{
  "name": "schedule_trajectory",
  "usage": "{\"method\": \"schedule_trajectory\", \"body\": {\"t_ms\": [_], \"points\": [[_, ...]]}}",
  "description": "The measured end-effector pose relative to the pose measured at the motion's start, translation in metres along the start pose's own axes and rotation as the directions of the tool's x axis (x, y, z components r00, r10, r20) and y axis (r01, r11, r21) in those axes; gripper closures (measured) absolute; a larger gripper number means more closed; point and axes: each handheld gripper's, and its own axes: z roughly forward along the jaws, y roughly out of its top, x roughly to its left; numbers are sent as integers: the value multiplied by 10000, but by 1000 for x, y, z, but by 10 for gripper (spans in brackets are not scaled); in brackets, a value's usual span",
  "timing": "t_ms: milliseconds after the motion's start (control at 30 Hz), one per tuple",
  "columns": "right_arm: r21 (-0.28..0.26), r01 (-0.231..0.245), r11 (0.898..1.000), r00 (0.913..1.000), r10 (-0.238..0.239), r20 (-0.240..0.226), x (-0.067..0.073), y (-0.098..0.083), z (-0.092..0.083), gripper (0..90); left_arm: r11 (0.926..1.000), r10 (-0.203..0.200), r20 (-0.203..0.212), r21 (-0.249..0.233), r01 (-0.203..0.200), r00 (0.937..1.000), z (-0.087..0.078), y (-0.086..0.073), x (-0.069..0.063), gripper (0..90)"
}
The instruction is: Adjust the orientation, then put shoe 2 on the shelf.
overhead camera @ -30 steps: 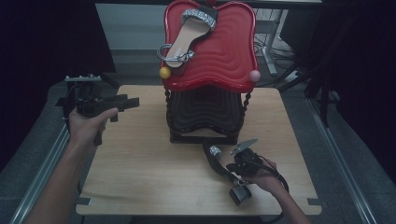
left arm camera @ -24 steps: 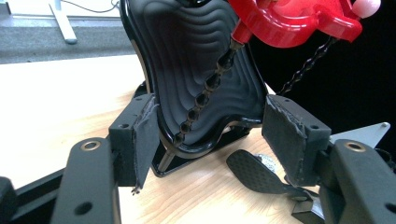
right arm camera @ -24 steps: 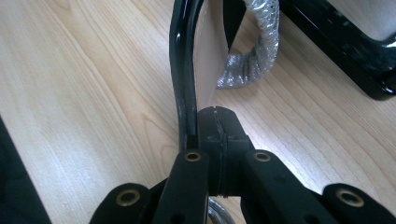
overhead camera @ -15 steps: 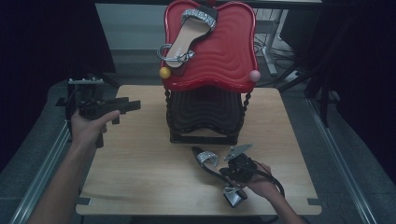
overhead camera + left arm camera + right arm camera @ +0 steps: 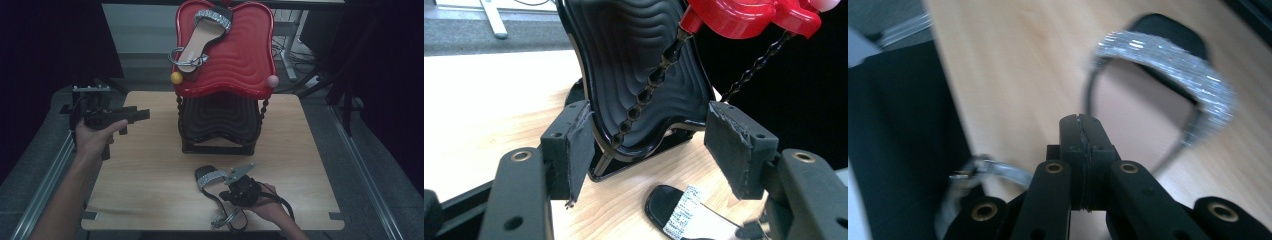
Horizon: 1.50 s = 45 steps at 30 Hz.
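The sandal (image 5: 216,192) lies on the table (image 5: 150,190) at the near edge, just left of the right gripper (image 5: 239,186) in the high view, with its glittery toe strap toward the rack (image 5: 220,125) and its heel end toward the person. The right hand and gripper body cover part of its sole and the ankle strap, so how the strap runs under them cannot be made out. In the right gripper view the jaws are pressed flat together with nothing visible between the pads; the blurred silver strap (image 5: 1173,70) arcs just ahead and to the right of the tips, and a metal buckle ring (image 5: 983,172) sits low at the left beside the jaws. Whether any strap is pinched lower down, behind the jaws, cannot be told.

The left gripper (image 5: 127,116) is held above the table's left side, pointing at the rack. Its jaws stand wide apart and empty; in its own view the black lower tray (image 5: 639,70) shows between them, and the sandal's toe (image 5: 674,210) is cut off by the bottom edge. A second sandal (image 5: 202,40) rests on the red top tray (image 5: 240,60), well away from both grippers.
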Motion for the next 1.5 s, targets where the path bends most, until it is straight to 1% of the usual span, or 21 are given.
{"method": "schedule_trajectory", "body": {"t_ms": [67, 133, 233, 267, 300, 433, 567, 600, 667, 700, 733, 767, 867, 933, 1000, 1067, 1133, 1167, 1233, 1367, 1500], "points": [[206, 319, 9993, 9993, -315, -199, 8, 3, 5, 896, 10000, -39, 12, 13, 39, 10000, 0, 0, 0, 363], [679, 635, 9957, 9975, -612, -354, 18, 2, 14, 895, 10000, -20, -3, 45, 20, 10000, 0, 0, -1, 362], [1164, 799, 9900, 9968, -786, -165, 22, -4, 21, 898, 10000, -5, 1, 77, 5, 10000, 0, 1, -1, 362], [1056, 737, 9917, 9972, -724, -164, 20, -6, 21, 898, 10000, -9, 9, 73, 9, 10000, -1, 2, -1, 361], [970, 527, 9939, 9983, -501, -290, 17, -8, 19, 899, 10000, -12, 1, 58, 12, 10000, -1, 2, -1, 362], [1143, 311, 9930, 9995, -297, -142, 8, -15, 12, 899, 10000, -11, 25, 20, 11, 10000, -3, 2, -1, 361], [1314, 181, 9912, 9989, -237, 415, -4, -23, 2, 899, 10000, -53, 13, -12, 53, 10000, -3, 3, 0, 361], [1325, 57, 9912, 9979, -143, 637, -8, -26, 0, 898, 10000, -66, 31, -12, 66, 10000, -3, 3, 0, 361], [1328, -41, 9911, 9969, -64, 784, -13, -28, -3, 897, 10000, -67, 38, -7, 67, 10000, -2, 3, -1, 361], [1203, -19, 9927, 9977, -62, 669, -13, -29, -5, 882, 10000, -56, 50, -5, 56, 10000, -2, 4, -1, 361], [1027, 92, 9947, 9989, -140, 455, -13, -28, -8, 833, 10000, -34, 36, 6, 34, 10000, -2, 4, -1, 361], [856, 68, 9963, 9992, -102, 399, -13, -27, -12, 793, 10000, -21, 49, 15, 21, 10000, -1, 4, -2, 361], [466, 140, 9988, 9984, -165, 538, -16, -20, -23, 648, 10000, -15, 40, 13, 15, 10000, -1, 5, -2, 361], [418, 75, 9991, 9988, -95, 474, -20, -15, -29, 538, 10000, -11, 41, 8, 11, 10000, -2, 5, -3, 361], [440, 131, 9989, 9983, -156, 569, -25, -9, -32, 443, 10000, 2, 38, -7, -2, 10000, -2, 5, -3, 361], [596, 167, 9981, 9984, -198, 526, -29, -7, -31, 391, 10000, 21, 34, -38, -21, 10000, -3, 6, -3, 361], [798, 314, 9963, 9971, -368, 666, -36, -4, -27, 344, 10000, 31, 49, -45, -31, 10000, -4, 6, -4, 361], [908, 250, 9956, 9976, -308, 627, -38, -3, -25, 341, 10000, 45, 39, -38, -44, 10000, -4, 6, -4, 361], [1215, 368, 9919, 9973, -442, 584, -43, -2, -18, 326, 10000, 52, 50, -39, -52, 10000, -4, 6, -5, 361], [1882, 567, 9805, 9956, -696, 626, -47, -1, -4, 282, 10000, 69, 17, -24, -69, 10000, -3, 6, -4, 359], [2603, 822, 9620, 9929, -1017, 621, -47, -1, 10, 224, 10000, 1, 41, -34, -1, 10000, -1, 6, -3, 358]]}}
